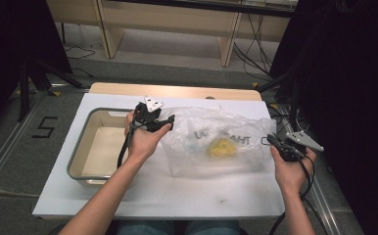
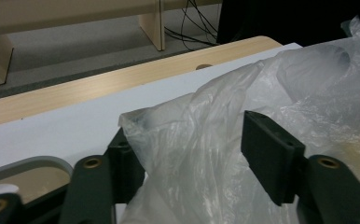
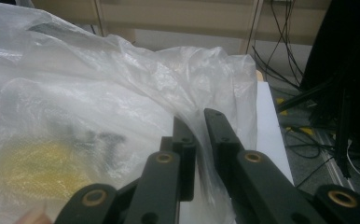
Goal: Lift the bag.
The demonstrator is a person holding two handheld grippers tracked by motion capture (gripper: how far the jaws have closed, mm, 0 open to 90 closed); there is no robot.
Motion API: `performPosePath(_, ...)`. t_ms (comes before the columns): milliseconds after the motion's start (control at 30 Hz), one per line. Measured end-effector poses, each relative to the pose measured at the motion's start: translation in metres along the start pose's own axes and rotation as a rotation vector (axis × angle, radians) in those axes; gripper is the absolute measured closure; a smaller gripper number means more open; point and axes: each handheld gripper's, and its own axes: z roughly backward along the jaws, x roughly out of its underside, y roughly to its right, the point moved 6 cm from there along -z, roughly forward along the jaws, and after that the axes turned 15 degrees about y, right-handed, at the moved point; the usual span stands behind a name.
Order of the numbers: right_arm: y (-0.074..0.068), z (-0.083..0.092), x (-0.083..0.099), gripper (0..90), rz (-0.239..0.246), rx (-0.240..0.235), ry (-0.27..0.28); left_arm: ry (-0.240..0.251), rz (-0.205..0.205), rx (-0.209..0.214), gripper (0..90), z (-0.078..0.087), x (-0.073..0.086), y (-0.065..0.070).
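Looking down from the high view, a clear plastic bag [image 1: 216, 142] lies crumpled on the white desk [image 1: 177, 191]. Something yellow [image 1: 221, 147] sits inside the bag, and there are dark letters on the plastic. The left gripper [image 1: 165, 120] is at the bag's left edge, just beside a grey tray [image 1: 79, 152] with a pale inside. The right gripper [image 1: 270, 141] is at the bag's right edge, near the right side of the desk. A hand holds each gripper, and the two are well apart, with the bag between them.

In the left gripper view, the two black jaws stand wide apart. A fold of the plastic bag [image 2: 206, 154] lies between them, but the pads do not press on it. The grey tray [image 2: 38, 165] peeks in at the lower left, and the desk [image 2: 75, 121] runs behind the bag.

In the right gripper view, the jaws stand narrow, with a thin gap. A twist of the plastic bag [image 3: 122, 102] runs down into that gap and looks pinched there. The yellow thing [image 3: 24, 168] glows through the plastic at the lower left, beside blurry dark letters.
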Motion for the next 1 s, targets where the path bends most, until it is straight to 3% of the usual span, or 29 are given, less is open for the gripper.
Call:
performPosePath(267,0.002,0.001,-0.001,84.9,-0.004,0.02,0.011,-0.051,0.033,0.044,30.0,0.014,0.004,0.001)
performPosePath(433,0.001,0.001,-0.002,81.5,-0.004,0.011,0.017,-0.057,0.023,0.039,29.3,0.021,0.008,-0.004)
performPosePath(633,0.001,0.002,-0.002,64.9,-0.003,0.005,0.033,-0.074,0.007,0.061,29.0,0.027,0.018,-0.002)
performPosePath(833,0.006,0.007,-0.002,39.6,-0.016,-0.016,0.053,-0.085,0.002,0.063,29.5,0.033,0.027,-0.002)
performPosePath(1000,0.01,0.012,-0.002,31.1,-0.021,-0.022,0.064,-0.079,-0.007,0.068,29.6,0.037,0.028,0.0)
